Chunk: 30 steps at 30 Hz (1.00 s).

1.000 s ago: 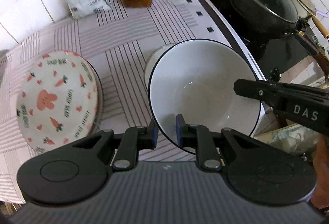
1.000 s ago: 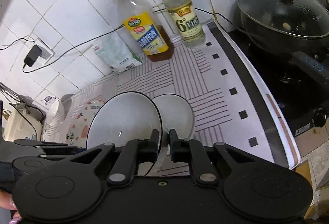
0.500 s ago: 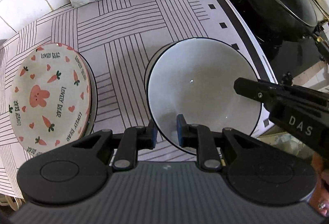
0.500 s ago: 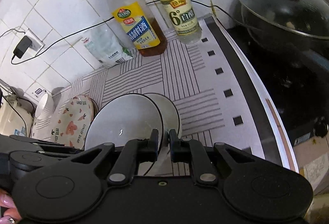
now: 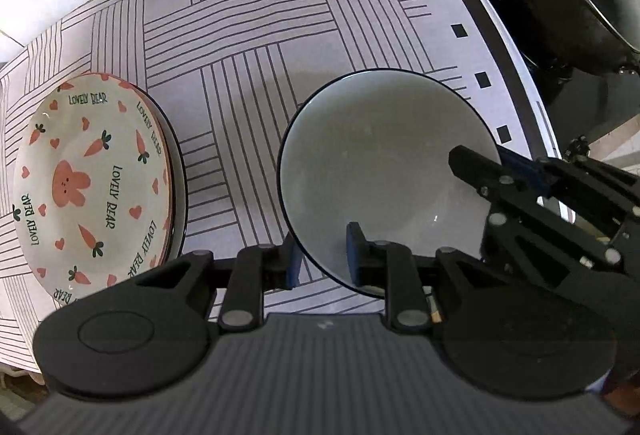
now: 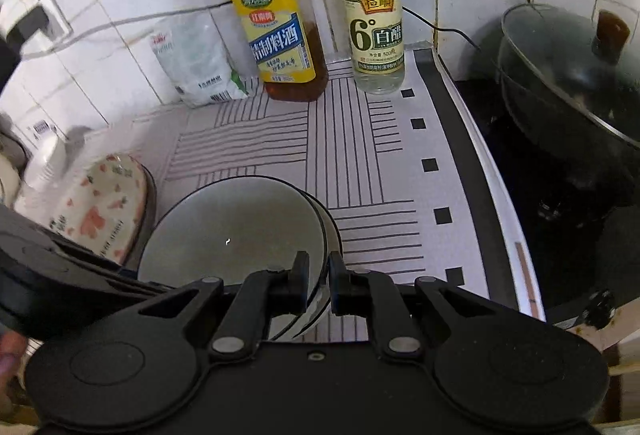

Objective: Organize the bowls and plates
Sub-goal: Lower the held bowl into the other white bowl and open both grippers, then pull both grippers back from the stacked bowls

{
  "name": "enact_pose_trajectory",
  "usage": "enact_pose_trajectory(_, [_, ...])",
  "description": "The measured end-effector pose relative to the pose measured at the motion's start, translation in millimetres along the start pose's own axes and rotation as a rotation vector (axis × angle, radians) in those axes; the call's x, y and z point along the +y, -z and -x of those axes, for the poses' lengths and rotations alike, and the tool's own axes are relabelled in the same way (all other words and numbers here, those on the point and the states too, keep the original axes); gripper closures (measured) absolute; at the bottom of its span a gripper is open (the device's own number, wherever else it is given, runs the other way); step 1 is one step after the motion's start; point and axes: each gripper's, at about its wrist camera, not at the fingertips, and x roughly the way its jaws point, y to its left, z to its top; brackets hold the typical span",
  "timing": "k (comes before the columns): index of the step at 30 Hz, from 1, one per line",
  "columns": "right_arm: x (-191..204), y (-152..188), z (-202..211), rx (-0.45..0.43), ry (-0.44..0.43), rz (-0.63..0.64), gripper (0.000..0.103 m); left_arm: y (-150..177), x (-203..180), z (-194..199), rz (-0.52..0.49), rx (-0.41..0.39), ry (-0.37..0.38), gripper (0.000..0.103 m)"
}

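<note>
A white bowl with a dark rim point(image 5: 384, 163) sits nested in a second white bowl point(image 6: 333, 231) on the striped mat. My left gripper point(image 5: 322, 255) has opened, its jaws standing astride the bowl's near rim. My right gripper point(image 6: 319, 281) is shut on the bowl's right rim; it also shows in the left wrist view point(image 5: 484, 163). The bowl also shows in the right wrist view point(image 6: 232, 231). A stack of plates topped by a bunny-and-carrot plate point(image 5: 88, 187) lies to the left; it also shows in the right wrist view point(image 6: 100, 207).
Two bottles point(image 6: 280, 35) point(image 6: 376, 23) and a white packet point(image 6: 196, 63) stand by the tiled back wall. A lidded black wok point(image 6: 572, 87) sits on the stove at the right. The mat's right edge point(image 5: 508, 47) borders the stove.
The top bowl came down and settled into the lower bowl. My left gripper's jaws opened off its rim. Both cameras tilted lower toward the counter.
</note>
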Motion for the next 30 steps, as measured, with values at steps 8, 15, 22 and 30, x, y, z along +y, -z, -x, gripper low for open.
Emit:
enact_pose_trajectory(8, [11,0,-6,-0.016,0.061,0.122,0.085,-7,6,-4,0.011,0.01,0.024,0.082])
enact_pose_trajectory(15, [7,1,-1,-0.016,0.034,0.088,0.082,0,11,14,-0.009,-0.034,0.053,0.079])
enact_pose_trajectory(22, [16,8,37,-0.083,0.018,0.047,0.065,21,11,45,-0.057,-0.083,0.047,0.073])
enact_pose_trajectory(30, [23,22,64,-0.091,0.014,0.07,0.054,46,12,71,-0.065,-0.137,0.039,0.073])
